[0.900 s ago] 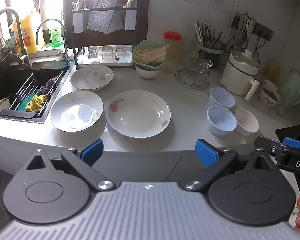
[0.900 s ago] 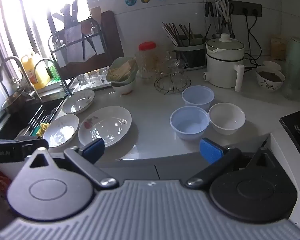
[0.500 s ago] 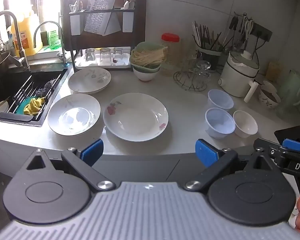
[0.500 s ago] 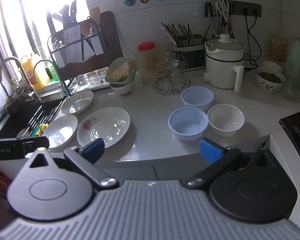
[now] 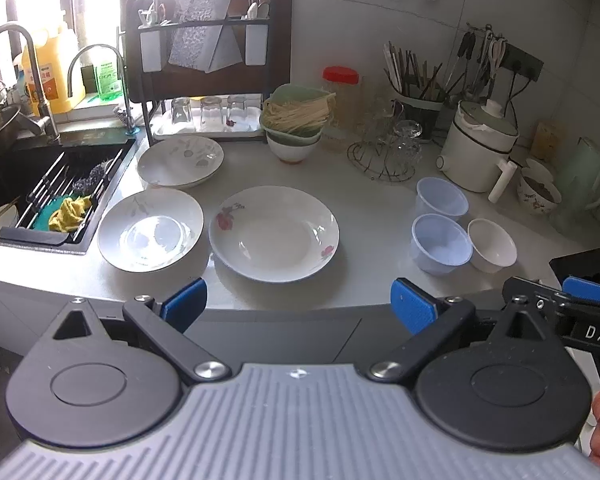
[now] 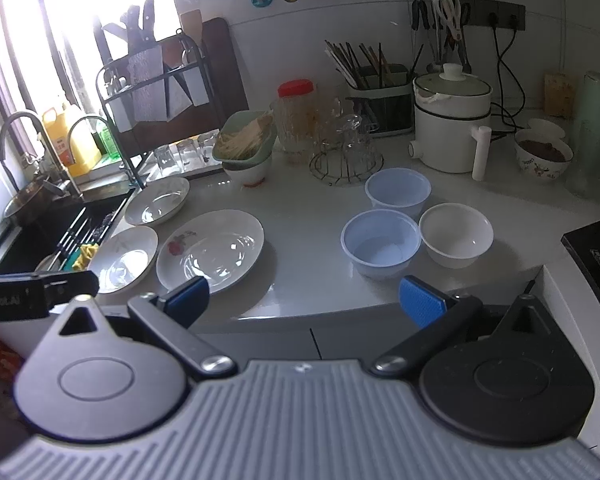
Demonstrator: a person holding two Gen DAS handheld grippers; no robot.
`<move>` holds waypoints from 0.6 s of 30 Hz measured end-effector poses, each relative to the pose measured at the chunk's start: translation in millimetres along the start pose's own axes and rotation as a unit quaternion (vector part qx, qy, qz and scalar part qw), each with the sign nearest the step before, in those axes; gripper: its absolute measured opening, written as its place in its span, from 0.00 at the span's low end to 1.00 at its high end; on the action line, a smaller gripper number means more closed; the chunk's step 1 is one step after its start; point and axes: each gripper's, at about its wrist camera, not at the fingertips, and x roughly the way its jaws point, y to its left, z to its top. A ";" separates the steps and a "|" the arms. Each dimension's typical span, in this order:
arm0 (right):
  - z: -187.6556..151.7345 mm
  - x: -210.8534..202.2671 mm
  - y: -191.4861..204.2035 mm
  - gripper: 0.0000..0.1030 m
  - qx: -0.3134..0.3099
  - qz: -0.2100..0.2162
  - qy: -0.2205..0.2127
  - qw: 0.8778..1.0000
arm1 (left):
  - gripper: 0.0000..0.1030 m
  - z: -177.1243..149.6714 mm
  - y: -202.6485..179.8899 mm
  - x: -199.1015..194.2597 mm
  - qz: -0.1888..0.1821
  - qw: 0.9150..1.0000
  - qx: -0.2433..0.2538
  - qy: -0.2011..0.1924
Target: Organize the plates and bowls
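Observation:
Three white plates lie on the pale counter: a large flowered plate [image 5: 274, 233] in the middle, a leaf-patterned plate [image 5: 150, 230] to its left, and a third plate [image 5: 180, 161] behind. Three small bowls stand at the right: two bluish plastic ones [image 5: 440, 243] [image 5: 442, 199] and a white one [image 5: 492, 244]. The same plates [image 6: 210, 250] and bowls [image 6: 380, 244] show in the right wrist view. My left gripper [image 5: 298, 306] is open and empty, held off the counter's front edge. My right gripper [image 6: 304, 300] is open and empty, also before the edge.
A black sink [image 5: 40, 184] with a yellow cloth lies at the left. A dish rack [image 5: 208, 60] with glasses stands at the back. A stacked bowl with noodles [image 5: 296, 128], a wire glass stand [image 5: 384, 152], a white cooker [image 5: 476, 148] and a utensil holder line the wall.
Both grippers have drawn back slightly from the counter; the plates and bowls look a little farther away. Nothing on the counter has moved. Both jaws stay open.

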 end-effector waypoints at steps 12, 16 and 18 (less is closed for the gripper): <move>-2.8 -4.8 7.7 1.00 -0.010 -0.002 -0.011 1.000 | 0.97 -6.8 8.1 -2.0 0.001 1.000 0.005 0.010; -5.4 -5.8 9.4 1.00 -0.009 -0.003 -0.012 1.000 | 0.97 -9.3 10.0 -2.2 -0.001 1.000 0.007 0.015; -6.5 -6.9 10.8 1.00 -0.010 -0.004 -0.013 1.000 | 0.97 -8.7 9.6 -2.2 -0.002 1.000 0.008 0.015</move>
